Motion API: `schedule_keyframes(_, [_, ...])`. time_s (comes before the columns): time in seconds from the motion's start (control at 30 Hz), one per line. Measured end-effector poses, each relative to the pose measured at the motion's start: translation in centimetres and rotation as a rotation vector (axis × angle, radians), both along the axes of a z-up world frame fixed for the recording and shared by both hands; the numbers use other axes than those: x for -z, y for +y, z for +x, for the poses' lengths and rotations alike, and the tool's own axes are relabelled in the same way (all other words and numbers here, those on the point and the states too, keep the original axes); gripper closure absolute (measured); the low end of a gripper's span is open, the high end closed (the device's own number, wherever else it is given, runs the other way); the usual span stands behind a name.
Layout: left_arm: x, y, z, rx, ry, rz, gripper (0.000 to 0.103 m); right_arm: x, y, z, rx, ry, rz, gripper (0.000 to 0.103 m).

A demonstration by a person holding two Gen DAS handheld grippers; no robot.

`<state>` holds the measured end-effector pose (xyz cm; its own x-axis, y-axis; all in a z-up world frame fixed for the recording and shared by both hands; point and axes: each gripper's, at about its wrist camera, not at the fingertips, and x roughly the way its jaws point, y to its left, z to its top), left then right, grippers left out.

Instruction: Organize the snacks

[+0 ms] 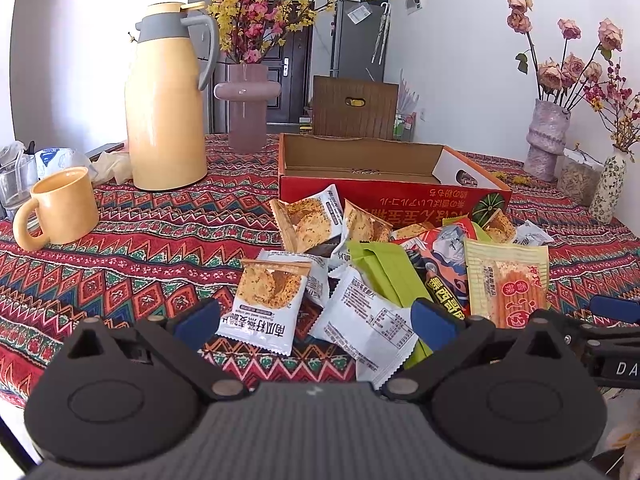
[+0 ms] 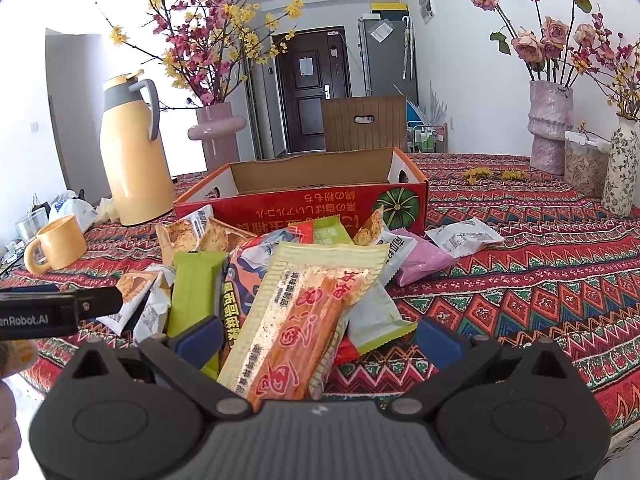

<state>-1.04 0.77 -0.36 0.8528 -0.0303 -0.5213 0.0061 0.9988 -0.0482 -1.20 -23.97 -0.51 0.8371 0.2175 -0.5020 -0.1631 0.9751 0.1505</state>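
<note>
My table [image 2: 540, 264] wears a red zigzag cloth. On it I see a snack pile [image 2: 280, 280] in front of an open red box [image 2: 304, 200], a yellow jug [image 1: 164, 120] and mug [image 1: 60, 208] to the left, and vases [image 2: 550, 128] far right.
</note>
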Motion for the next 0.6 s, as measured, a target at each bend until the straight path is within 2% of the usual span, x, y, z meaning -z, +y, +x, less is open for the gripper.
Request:
schedule_keyframes(0.5, [0.15,0.38,-0.13,-0.007,0.003,-0.006,0.0,0.12,0.21,0.1,-0.006,0.005,-0.003,0.0])
schedule_keyframes(0.6, [0.22,0.47,-0.12,-0.009,0.004,-0.006,0.0,0.19,0.27,0.1,-0.007,0.006,-0.002,0.003])
